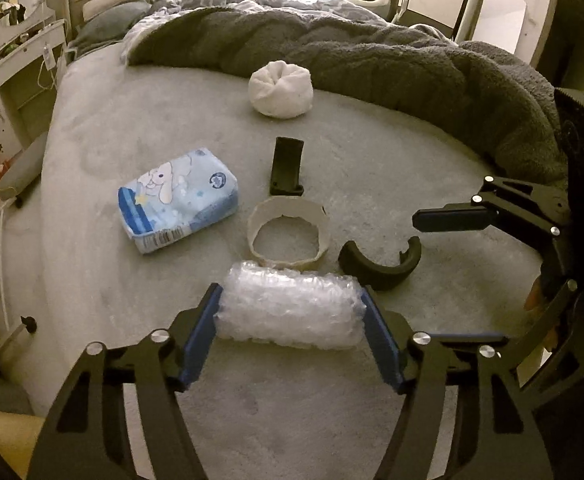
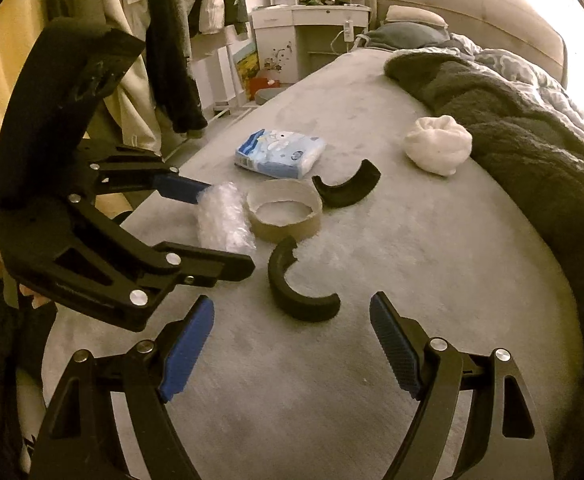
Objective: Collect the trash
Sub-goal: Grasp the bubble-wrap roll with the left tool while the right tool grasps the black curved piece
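On the grey bed sheet (image 1: 104, 120) lie a bubble-wrap roll (image 1: 290, 310), a cardboard tape ring (image 1: 288, 232), a black curved piece (image 1: 379, 266), a black flat piece (image 1: 288, 166), a blue tissue pack (image 1: 178, 200) and a white crumpled ball (image 1: 280, 89). My left gripper (image 1: 290, 312) stands with its blue pads at both ends of the bubble-wrap roll (image 2: 224, 220), touching it. My right gripper (image 2: 292, 316) is open and empty, just short of a black curved piece (image 2: 297, 284). A second curved piece (image 2: 345, 184) lies beyond the ring (image 2: 284, 210).
A dark fleece blanket (image 1: 391, 64) is bunched along the far and right side of the bed. A white dresser (image 2: 311, 36) and hanging clothes (image 2: 180, 40) stand beyond the bed's left edge. The tissue pack (image 2: 280, 152) and white ball (image 2: 437, 144) lie farther back.
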`<state>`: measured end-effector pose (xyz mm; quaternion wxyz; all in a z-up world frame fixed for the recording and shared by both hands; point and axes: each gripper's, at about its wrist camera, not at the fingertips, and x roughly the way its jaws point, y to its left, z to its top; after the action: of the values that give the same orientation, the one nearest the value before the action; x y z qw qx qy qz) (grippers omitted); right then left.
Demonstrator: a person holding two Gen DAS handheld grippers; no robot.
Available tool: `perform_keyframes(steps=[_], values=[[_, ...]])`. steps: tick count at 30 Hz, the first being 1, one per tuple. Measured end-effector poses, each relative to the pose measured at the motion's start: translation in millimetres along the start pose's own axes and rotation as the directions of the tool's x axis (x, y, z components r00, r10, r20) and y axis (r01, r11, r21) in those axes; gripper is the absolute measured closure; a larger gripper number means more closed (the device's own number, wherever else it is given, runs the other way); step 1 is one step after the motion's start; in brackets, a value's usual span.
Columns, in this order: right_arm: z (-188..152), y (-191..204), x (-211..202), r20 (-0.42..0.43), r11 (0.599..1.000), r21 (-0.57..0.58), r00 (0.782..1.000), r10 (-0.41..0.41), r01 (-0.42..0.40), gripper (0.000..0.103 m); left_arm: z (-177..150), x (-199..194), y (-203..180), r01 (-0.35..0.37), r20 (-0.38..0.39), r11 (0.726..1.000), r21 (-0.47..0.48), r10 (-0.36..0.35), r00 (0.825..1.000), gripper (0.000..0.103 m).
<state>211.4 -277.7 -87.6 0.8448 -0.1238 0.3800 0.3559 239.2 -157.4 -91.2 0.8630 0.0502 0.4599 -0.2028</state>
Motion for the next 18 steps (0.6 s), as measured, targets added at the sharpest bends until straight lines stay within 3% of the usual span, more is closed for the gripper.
perform_keyframes(steps=[4,11,18], values=[[3.4,-4.1,2.2,0.013,0.999,0.032,1.000,0.012,-0.012,0.022,1.8,-9.5,1.3,0.009,0.027,1.000,-0.003,-0.009,1.000,0.036],[4.2,-11.9,7.1,0.021,0.997,0.081,1.000,0.005,-0.007,0.041,6.0,-23.9,9.6,0.020,0.059,0.999,-0.030,-0.018,0.998,0.035],[12.6,-7.1,12.7,0.024,0.997,0.070,1.000,0.008,-0.010,0.047,1.6,-32.2,21.1,0.010,0.063,0.999,-0.041,-0.007,0.998,0.035]])
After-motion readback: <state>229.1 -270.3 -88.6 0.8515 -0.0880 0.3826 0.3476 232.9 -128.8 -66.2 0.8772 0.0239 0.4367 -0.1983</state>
